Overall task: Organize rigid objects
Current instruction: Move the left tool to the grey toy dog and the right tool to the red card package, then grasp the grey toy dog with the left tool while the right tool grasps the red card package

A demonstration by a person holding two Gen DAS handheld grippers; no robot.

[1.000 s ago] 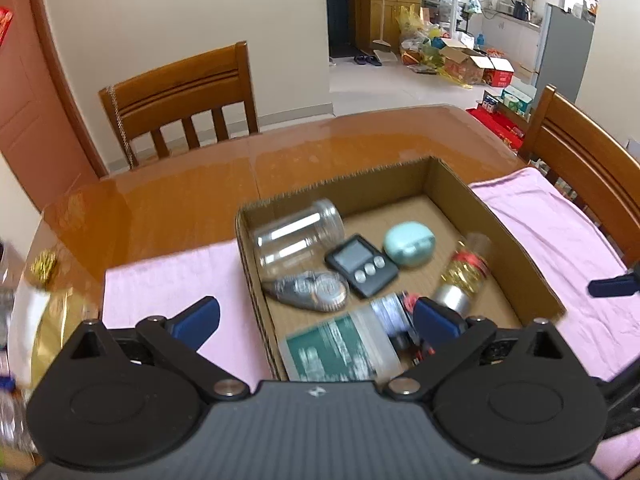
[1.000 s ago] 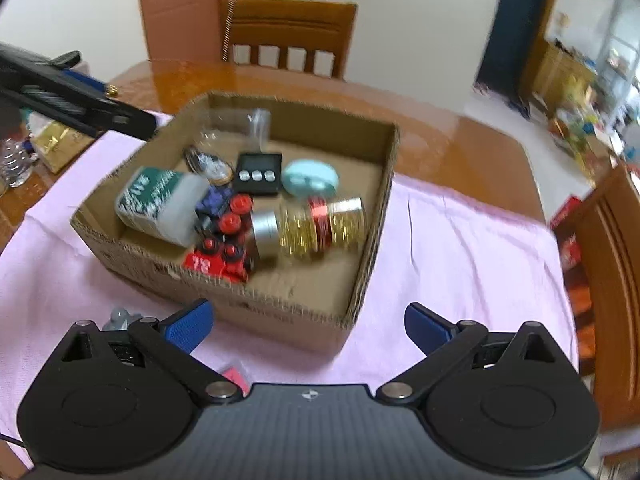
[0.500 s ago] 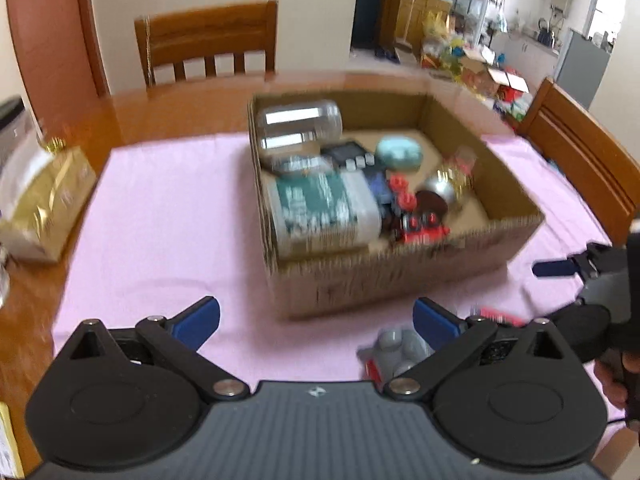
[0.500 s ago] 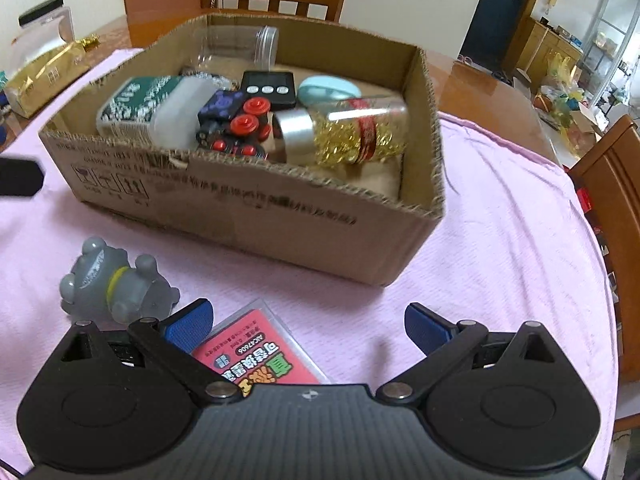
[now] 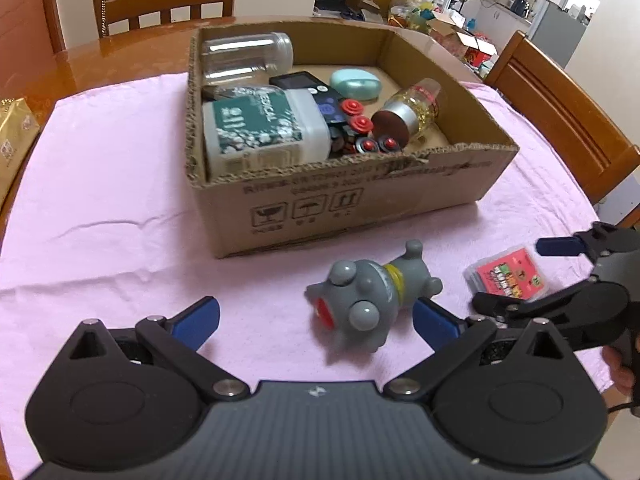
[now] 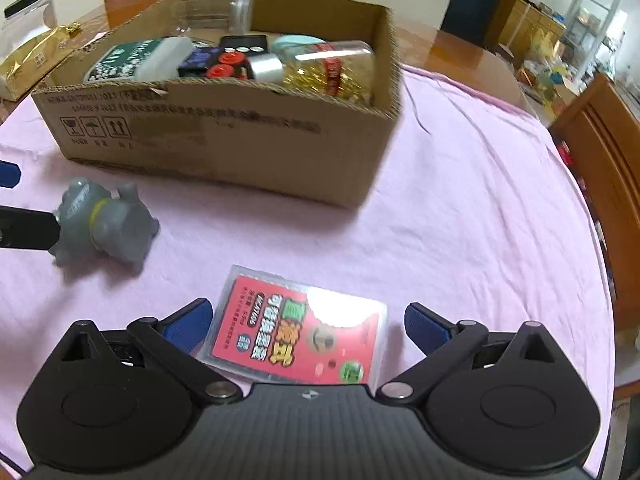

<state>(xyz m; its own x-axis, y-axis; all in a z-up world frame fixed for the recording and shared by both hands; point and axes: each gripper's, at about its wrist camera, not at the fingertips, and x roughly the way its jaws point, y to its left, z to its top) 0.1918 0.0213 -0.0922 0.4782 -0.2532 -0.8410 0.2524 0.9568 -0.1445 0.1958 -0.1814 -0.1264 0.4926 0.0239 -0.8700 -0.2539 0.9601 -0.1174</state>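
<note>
Table point(image 5: 132, 46) w/ pink cloth point(image 5: 100, 200), cardboard box point(image 5: 360, 204), chairs round.

The near end of the red card case point(image 6: 298, 330) slips under the body of the right hand-held gripper point(image 6: 308, 320), so that edge is hidden. Left of the cardboard box point(image 6: 224, 140), the grey toy point(image 6: 102, 220) is motion-blurred, and its head end is covered by a black finger. Inside the box, the near wall hides the lower parts of the green-labelled jar point(image 5: 256, 132) and what is perhaps a red-buttoned gadget point(image 5: 354, 128).
</note>
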